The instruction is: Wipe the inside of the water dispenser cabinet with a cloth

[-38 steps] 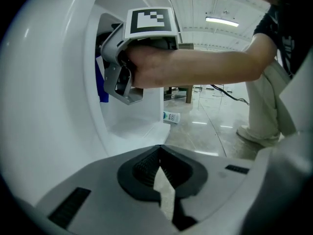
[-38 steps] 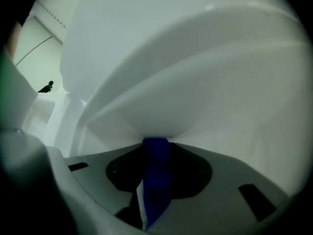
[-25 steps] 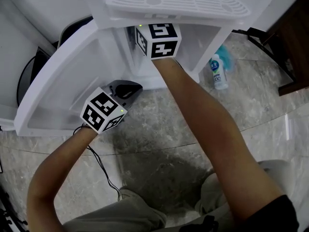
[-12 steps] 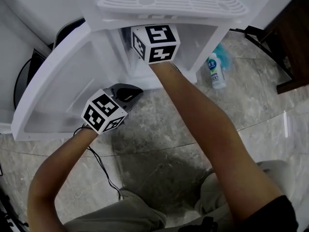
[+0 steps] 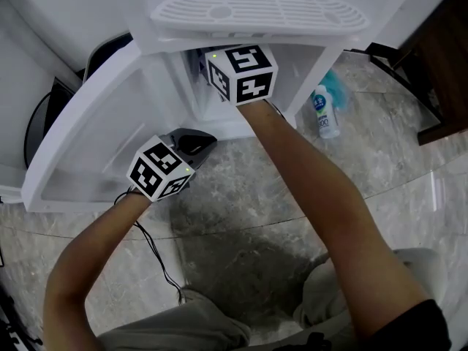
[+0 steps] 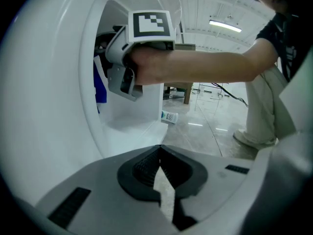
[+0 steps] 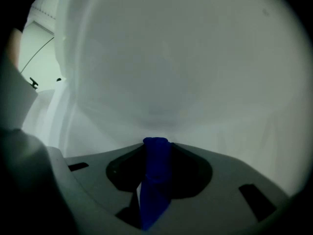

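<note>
Our right gripper (image 7: 157, 151) is clamped on the blue cloth (image 7: 153, 192) and reaches inside the open cabinet (image 5: 306, 58); the cloth is up near the white far wall, though we cannot tell if it touches. Our left gripper (image 6: 160, 155) has its jaws together and empty, just outside by the door (image 5: 80, 126) at the left.

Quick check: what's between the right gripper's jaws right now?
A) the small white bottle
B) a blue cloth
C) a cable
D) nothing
B: in the right gripper view, the right gripper has its jaws pinched on a folded blue cloth inside the white cabinet, while the small white bottle lies on the floor outside.
</note>
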`<state>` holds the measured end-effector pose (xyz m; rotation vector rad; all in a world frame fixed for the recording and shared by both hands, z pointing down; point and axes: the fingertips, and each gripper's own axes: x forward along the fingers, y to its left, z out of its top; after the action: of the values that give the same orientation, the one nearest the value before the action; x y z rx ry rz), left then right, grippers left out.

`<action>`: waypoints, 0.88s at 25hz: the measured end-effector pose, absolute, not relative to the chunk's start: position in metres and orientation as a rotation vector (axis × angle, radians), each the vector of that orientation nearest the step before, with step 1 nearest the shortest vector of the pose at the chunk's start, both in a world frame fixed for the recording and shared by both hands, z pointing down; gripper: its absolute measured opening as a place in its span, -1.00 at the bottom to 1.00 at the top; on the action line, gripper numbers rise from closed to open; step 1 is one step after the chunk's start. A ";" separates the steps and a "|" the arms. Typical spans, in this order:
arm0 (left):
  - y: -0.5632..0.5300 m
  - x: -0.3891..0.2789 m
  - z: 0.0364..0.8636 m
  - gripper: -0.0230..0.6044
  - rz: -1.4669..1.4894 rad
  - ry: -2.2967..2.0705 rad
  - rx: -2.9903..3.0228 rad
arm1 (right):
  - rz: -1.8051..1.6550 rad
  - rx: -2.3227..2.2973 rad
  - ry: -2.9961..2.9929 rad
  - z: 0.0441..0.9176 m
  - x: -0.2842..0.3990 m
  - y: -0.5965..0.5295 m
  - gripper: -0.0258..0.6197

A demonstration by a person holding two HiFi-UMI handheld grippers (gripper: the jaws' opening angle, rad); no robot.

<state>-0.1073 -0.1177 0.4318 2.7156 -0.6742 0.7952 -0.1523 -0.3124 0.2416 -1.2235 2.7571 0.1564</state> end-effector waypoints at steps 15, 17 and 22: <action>-0.165 -0.097 0.412 -0.90 0.639 -0.880 2.619 | -0.224 -0.793 3.266 0.299 -0.063 -0.215 -0.62; -0.169 -0.090 0.405 -0.90 0.605 -0.882 2.626 | -0.229 -0.772 3.336 0.308 -0.050 -0.203 -0.62; -0.163 -0.065 0.393 -0.90 0.577 -0.821 2.678 | -0.221 -0.698 3.496 0.333 -0.015 -0.166 -0.62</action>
<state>-0.0651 -0.1633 0.3925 2.6780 -0.8206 0.5774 -0.0154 -0.1663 0.3332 -0.6980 3.4957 -0.2213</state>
